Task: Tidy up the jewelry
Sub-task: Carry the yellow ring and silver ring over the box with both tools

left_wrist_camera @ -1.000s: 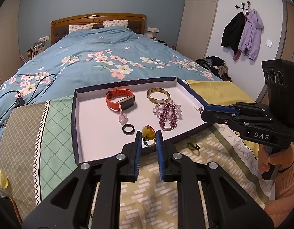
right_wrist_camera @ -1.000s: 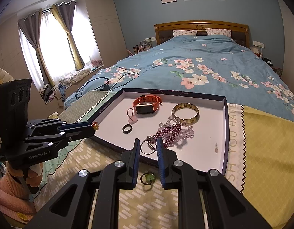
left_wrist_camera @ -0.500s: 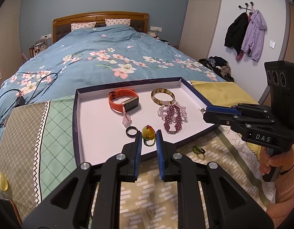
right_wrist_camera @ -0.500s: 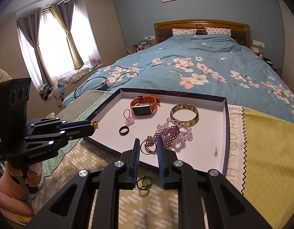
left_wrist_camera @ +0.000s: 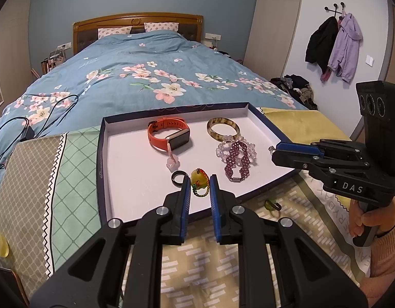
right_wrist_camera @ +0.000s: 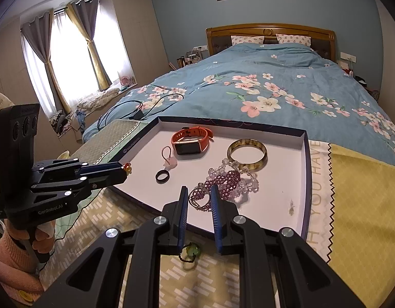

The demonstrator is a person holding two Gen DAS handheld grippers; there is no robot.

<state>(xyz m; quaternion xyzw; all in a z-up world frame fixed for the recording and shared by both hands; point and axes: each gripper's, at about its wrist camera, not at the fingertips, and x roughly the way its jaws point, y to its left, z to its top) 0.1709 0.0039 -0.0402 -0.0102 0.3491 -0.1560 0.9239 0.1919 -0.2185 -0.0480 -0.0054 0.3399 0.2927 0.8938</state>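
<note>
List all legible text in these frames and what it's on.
"DAS": right gripper body.
"GenRobot.AI": left gripper body.
"YOU HAVE", partly cut off: white cloth edge.
Small print on the tray rim and beside the left gripper's logo: too small to read.
</note>
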